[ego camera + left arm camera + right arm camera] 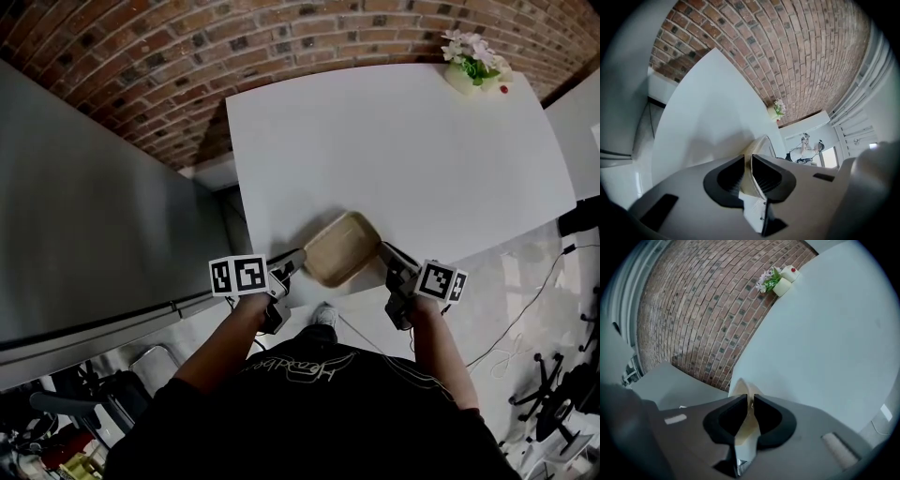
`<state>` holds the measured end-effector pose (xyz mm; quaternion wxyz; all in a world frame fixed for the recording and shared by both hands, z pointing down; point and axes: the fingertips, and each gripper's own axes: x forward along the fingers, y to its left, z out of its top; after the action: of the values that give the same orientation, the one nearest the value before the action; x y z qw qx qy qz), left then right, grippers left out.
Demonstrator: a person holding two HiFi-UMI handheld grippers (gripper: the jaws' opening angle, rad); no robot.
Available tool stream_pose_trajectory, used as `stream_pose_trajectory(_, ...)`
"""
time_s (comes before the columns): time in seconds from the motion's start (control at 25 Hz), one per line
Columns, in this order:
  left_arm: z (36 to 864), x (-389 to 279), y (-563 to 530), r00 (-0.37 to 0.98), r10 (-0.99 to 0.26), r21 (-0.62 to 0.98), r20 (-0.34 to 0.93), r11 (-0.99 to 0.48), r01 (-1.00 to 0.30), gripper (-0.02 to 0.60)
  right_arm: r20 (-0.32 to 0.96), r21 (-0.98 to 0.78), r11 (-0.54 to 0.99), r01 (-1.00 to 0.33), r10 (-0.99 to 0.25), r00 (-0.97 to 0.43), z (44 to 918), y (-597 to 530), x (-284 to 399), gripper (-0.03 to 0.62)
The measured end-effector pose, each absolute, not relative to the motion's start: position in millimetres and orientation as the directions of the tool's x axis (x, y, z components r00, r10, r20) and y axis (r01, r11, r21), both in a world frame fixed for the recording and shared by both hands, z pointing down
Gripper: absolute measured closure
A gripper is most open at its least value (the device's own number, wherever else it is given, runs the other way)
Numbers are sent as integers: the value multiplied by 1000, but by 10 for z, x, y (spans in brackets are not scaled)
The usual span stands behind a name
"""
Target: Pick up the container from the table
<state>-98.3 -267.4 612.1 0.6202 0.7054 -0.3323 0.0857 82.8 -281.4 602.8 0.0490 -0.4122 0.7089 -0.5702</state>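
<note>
A shallow beige container hangs at the near edge of the white table, held from both sides. My left gripper is shut on its left rim, and my right gripper is shut on its right rim. In the left gripper view the thin beige container wall runs between the two black pads, where the left gripper clamps it. In the right gripper view the container edge sits pinched where the right gripper closes on it.
A pale pot of flowers stands at the table's far right corner. A brick wall runs behind the table. A grey partition stands to the left. Cables and chair bases lie on the floor at right.
</note>
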Motion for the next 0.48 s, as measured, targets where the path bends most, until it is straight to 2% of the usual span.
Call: stream_pose_trajectory(0.48,6076,-979,-2679,755,-368,806,542,-25,-591,529,362,-864,25,-503,-663,-655,5966,-2792,840,545)
